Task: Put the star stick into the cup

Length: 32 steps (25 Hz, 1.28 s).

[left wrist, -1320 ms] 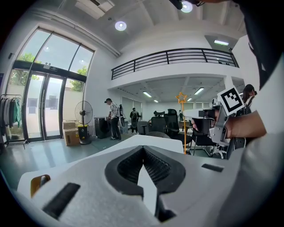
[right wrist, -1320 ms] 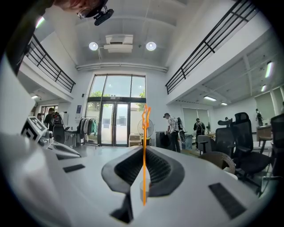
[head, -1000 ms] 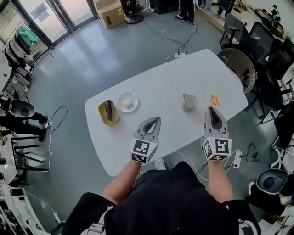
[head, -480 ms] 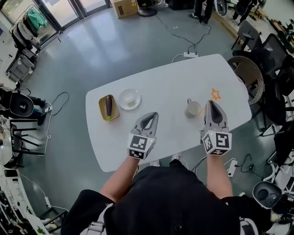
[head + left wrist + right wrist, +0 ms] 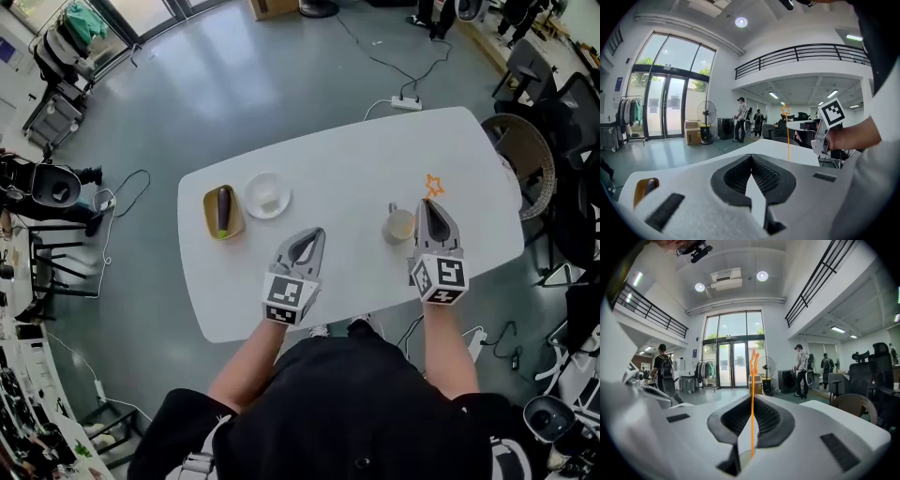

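My right gripper [image 5: 427, 203] is shut on the orange star stick [image 5: 434, 186], just right of the pale cup [image 5: 398, 225] on the white table [image 5: 337, 164]. In the right gripper view the stick [image 5: 752, 399] rises straight up from between the closed jaws, with its star at the top. My left gripper [image 5: 317, 234] hovers over the table's near middle, shut and empty. From the left gripper view [image 5: 751, 160] the stick [image 5: 788, 140] stands upright beside the right gripper's marker cube [image 5: 832, 112].
A yellow plate [image 5: 208, 204] holding a dark eggplant [image 5: 222, 212] and a white bowl [image 5: 266, 196] sit on the table's left part. Chairs [image 5: 525, 155] crowd the table's right end. A power strip and cables lie on the floor beyond the far edge.
My right gripper has carried the star stick in closer beside the cup. The left gripper has stayed roughly where it was.
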Each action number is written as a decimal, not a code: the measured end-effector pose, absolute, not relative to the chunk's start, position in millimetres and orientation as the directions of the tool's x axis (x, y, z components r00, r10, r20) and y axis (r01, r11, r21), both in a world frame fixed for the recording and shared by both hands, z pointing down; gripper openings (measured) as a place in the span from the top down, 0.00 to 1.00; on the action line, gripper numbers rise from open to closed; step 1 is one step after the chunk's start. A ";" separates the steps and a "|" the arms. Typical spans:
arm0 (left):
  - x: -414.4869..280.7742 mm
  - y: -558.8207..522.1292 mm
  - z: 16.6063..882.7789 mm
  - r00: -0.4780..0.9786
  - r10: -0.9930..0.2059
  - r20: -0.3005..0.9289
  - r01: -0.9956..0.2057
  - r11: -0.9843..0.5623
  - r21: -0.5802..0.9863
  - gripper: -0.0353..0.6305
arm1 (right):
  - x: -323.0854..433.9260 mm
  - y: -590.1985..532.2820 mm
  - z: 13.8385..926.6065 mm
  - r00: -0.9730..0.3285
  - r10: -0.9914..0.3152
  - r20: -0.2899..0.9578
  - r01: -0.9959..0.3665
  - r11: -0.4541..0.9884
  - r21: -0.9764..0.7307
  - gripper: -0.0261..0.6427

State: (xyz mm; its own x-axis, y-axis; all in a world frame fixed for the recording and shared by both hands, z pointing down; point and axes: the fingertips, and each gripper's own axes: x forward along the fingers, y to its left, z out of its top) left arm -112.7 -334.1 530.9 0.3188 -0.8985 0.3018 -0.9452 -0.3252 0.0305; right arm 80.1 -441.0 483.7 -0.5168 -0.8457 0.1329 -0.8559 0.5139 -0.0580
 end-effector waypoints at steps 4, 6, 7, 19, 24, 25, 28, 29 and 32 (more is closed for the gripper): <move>-120.2 -334.4 540.5 0.288 -0.899 0.330 -0.955 -0.295 0.030 0.93 | 73.7 -452.1 512.5 -0.534 -0.825 0.185 -0.845 0.531 -0.069 0.93; -125.6 -332.8 545.6 0.266 -0.901 0.342 -0.962 -0.269 0.039 0.93 | 69.6 -456.4 529.6 -0.543 -0.812 0.216 -0.837 0.543 -0.066 0.93; -129.1 -331.5 547.8 0.253 -0.903 0.346 -0.966 -0.253 0.046 0.93 | 67.6 -457.8 538.2 -0.547 -0.804 0.234 -0.834 0.548 -0.064 0.93; -148.2 -324.4 557.2 0.181 -0.918 0.353 -0.983 -0.176 0.046 0.93 | 58.7 -460.3 594.3 -0.558 -0.742 0.370 -0.812 0.580 -0.061 0.93; -151.1 -325.9 553.7 0.166 -0.927 0.336 -0.986 -0.160 0.045 0.93 | 53.8 -465.4 598.4 -0.557 -0.733 0.391 -0.806 0.591 -0.040 0.92; -152.7 -325.8 554.2 0.161 -0.928 0.335 -0.987 -0.154 0.049 0.93 | 52.6 -466.4 599.4 -0.555 -0.731 0.398 -0.805 0.593 -0.033 0.92; -159.5 -326.0 551.2 0.159 -0.930 0.332 -0.987 -0.148 0.058 0.93 | 42.2 -470.8 604.1 -0.553 -0.722 0.415 -0.800 0.600 -0.022 0.92; -159.3 -325.9 549.1 0.167 -0.929 0.330 -0.986 -0.156 0.062 0.93 | 39.5 -472.0 604.8 -0.553 -0.720 0.419 -0.798 0.603 -0.018 0.92; -154.7 -323.0 545.3 0.200 -0.926 0.320 -0.980 -0.187 0.073 0.93 | 36.6 -474.3 603.8 -0.556 -0.717 0.420 -0.791 0.612 -0.004 0.91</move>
